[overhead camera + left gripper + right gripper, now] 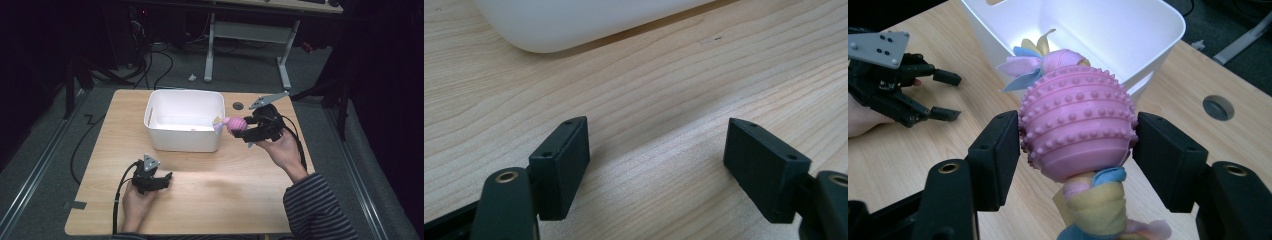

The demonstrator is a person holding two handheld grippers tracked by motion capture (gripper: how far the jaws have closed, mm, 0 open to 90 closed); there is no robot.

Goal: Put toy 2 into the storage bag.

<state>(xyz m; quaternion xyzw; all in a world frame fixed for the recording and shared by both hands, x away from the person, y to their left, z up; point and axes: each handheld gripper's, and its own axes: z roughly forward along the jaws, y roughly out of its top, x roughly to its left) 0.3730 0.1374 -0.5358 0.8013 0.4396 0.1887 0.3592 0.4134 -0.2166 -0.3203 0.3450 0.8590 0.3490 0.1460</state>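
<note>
Pink and studded with small bumps, the rubber toy [1078,125] sits crosswise between the pads of my right gripper [1077,160], which is clamped on its round middle from both sides. Its long axis runs away from my hand: one end, a knot of pastel cloth strips [1034,64] in blue, lilac and yellow, points toward the white bin [1158,35], and the other end, a twisted roll of yellow and blue fabric [1098,205], hangs down toward me below the pads. From the high view the toy [236,123] lies roughly level, its length running left to right, with the frayed tip just at the bin's right wall [220,120] near the rim (whether it touches the plastic I cannot tell). It is held above the wooden table [225,190], not resting on it.

Right of the toy, my right gripper [248,131] rises out of my palm with its grey plate on the far side. Well apart, at the near left of the table, my left gripper [168,179] rests low with its jaws spread wide and nothing between them, bare wood showing in the gap [659,165], the bin's curved corner [549,30] just beyond.
</note>
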